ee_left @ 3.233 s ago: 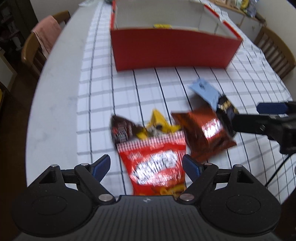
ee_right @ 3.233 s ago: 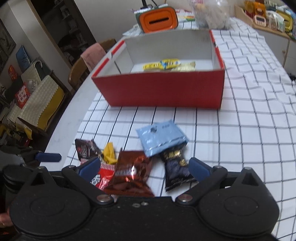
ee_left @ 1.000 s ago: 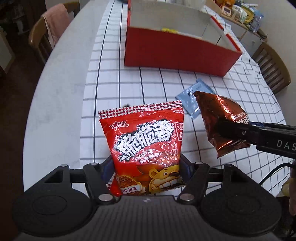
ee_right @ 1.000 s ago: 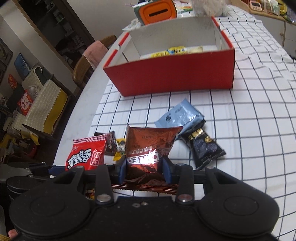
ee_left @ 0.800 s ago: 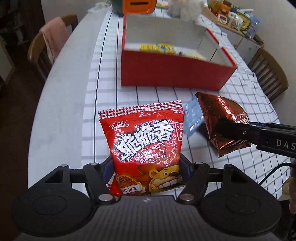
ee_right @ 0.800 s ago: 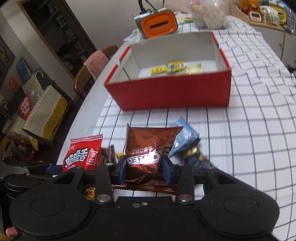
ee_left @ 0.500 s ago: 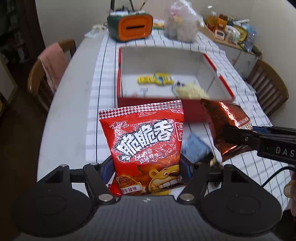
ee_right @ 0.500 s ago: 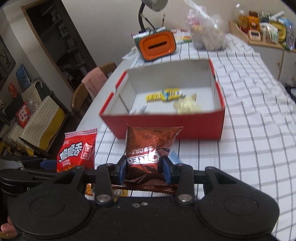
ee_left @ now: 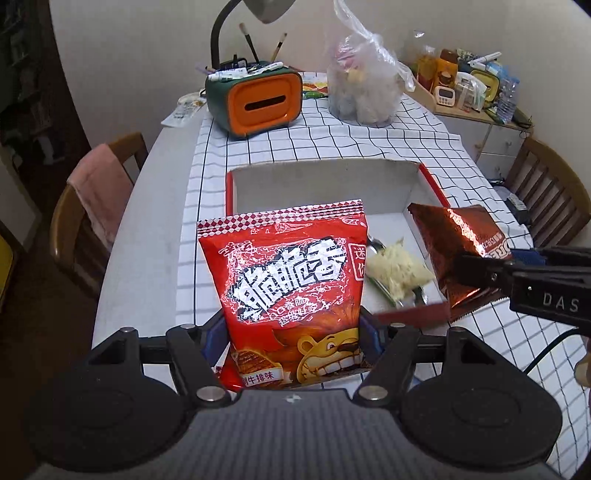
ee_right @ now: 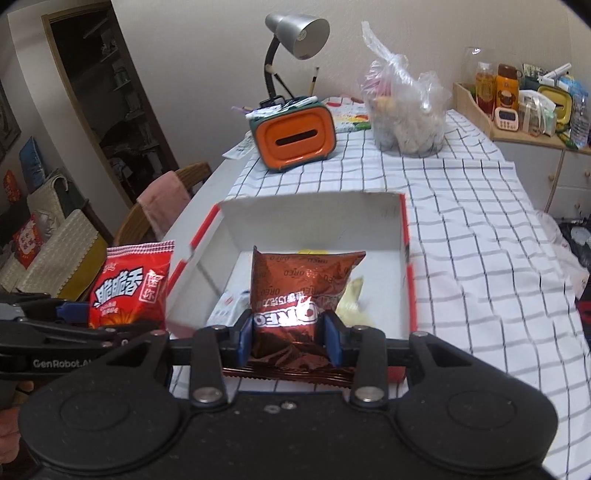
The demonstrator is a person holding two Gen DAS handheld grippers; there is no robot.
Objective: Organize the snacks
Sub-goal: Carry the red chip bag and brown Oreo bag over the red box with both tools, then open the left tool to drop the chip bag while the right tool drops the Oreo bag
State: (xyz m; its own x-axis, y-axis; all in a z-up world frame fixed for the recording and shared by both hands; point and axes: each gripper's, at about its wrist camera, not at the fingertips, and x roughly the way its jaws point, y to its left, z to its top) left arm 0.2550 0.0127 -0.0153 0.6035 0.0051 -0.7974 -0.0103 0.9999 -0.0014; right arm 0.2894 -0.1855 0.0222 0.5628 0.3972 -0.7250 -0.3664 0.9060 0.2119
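Observation:
My left gripper (ee_left: 291,339) is shut on a red snack bag (ee_left: 288,280) with white lettering and holds it upright above the near wall of the red box (ee_left: 325,173). My right gripper (ee_right: 289,336) is shut on a brown Oreo bag (ee_right: 299,291) over the box's white inside (ee_right: 317,221). From the left wrist view the Oreo bag (ee_left: 458,251) hangs at the box's right rim, clamped in the right gripper (ee_left: 476,273). From the right wrist view the red bag (ee_right: 129,288) hangs left of the box. A pale yellow packet (ee_left: 397,267) lies inside.
Behind the box stand an orange and green tissue holder (ee_left: 258,99) with pens, a desk lamp (ee_right: 295,33) and a clear plastic bag of items (ee_left: 364,88). The checked cloth (ee_right: 480,229) covers the table. Wooden chairs (ee_left: 92,214) stand at both sides; a shelf of bottles (ee_right: 524,99) is far right.
Both grippers rose and moved toward the box with their bags. The box has gone from far ahead to right beneath them, and the loose snacks on the cloth have left view.

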